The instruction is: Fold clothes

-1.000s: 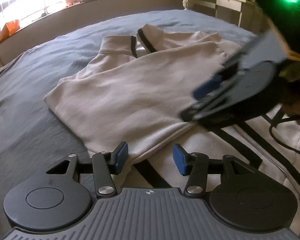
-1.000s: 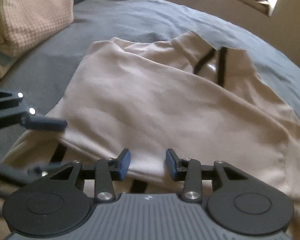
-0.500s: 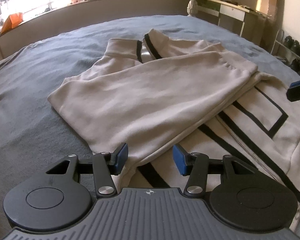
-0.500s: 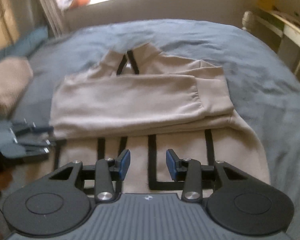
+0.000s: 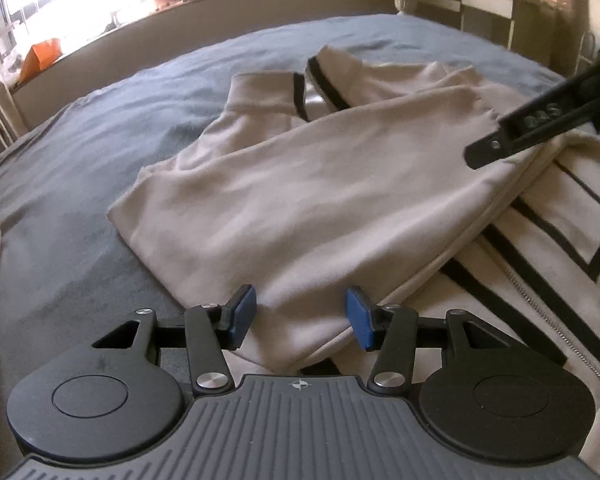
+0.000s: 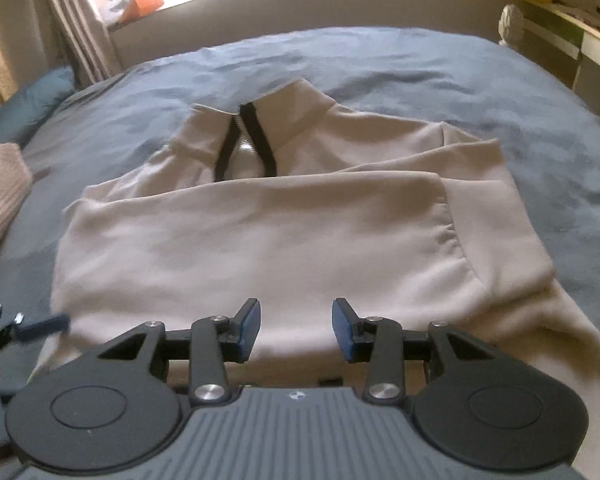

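My right gripper [image 6: 294, 330] has swung off the folded sleeve [image 6: 260, 248] and now looks squarely up the cream jacket [image 5: 340, 200] toward its black-trimmed collar [image 6: 256, 136]. Both sleeves lie crossed over the jacket's body, so I judge that fold finished. The jacket lies spread on the blue bed [image 6: 420, 72], collar at the far end. My left gripper [image 5: 302, 318] hovers at the near sleeve edge. Both sets of jaws stand half open, holding nothing.
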`<action>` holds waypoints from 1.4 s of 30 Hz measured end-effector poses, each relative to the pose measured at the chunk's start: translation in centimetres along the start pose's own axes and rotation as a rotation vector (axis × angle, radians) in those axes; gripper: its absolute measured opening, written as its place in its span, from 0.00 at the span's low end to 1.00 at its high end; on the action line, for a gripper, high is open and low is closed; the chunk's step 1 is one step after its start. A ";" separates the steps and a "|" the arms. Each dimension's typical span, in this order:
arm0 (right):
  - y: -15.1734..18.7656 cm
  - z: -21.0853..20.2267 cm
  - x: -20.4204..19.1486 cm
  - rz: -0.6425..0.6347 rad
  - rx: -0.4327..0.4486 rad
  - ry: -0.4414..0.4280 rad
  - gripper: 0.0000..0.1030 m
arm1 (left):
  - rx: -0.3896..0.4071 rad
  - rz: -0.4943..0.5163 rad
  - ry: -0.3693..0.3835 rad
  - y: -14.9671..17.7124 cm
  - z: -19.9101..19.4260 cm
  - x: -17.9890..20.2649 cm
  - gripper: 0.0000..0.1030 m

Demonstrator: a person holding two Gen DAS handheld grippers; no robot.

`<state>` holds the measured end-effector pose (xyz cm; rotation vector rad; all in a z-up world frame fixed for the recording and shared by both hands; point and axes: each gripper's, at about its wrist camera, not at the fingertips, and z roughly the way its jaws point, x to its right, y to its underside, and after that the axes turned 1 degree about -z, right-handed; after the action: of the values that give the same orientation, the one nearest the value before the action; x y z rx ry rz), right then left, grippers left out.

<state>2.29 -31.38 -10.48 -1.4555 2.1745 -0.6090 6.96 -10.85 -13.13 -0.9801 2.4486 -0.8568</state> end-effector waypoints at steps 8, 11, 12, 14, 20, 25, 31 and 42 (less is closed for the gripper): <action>2.0 1.0 0.2 -0.058 -0.016 0.028 0.41 | 0.001 -0.010 0.003 0.5 0.1 -0.2 0.52; 2.7 0.0 0.6 -0.036 -0.003 0.035 0.41 | -0.002 -0.016 0.004 0.5 0.1 -0.1 0.53; 2.9 -0.4 0.6 -0.030 -0.002 0.036 0.41 | -0.002 -0.014 0.002 0.5 0.1 -0.1 0.53; 3.4 -1.0 0.8 -0.011 -0.008 0.037 0.41 | -0.003 -0.007 0.000 0.5 0.1 0.0 0.53; 4.7 -2.1 1.3 0.056 -0.035 0.043 0.41 | -0.008 -0.014 0.000 0.5 0.1 0.0 0.53; 3.5 -2.6 0.7 -0.007 0.012 0.070 0.41 | -0.013 -0.013 -0.007 0.5 0.2 0.2 0.53; 1.1 -0.8 -0.2 -0.059 0.041 0.064 0.41 | -0.025 -0.016 -0.014 0.2 0.2 0.3 0.54; 2.5 1.5 0.1 -0.048 0.017 0.052 0.41 | -0.031 -0.016 -0.018 0.2 0.3 0.4 0.54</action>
<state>1.34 -30.80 -13.18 -1.5024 2.1742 -0.6880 6.74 -11.07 -13.52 -1.0155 2.4485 -0.8144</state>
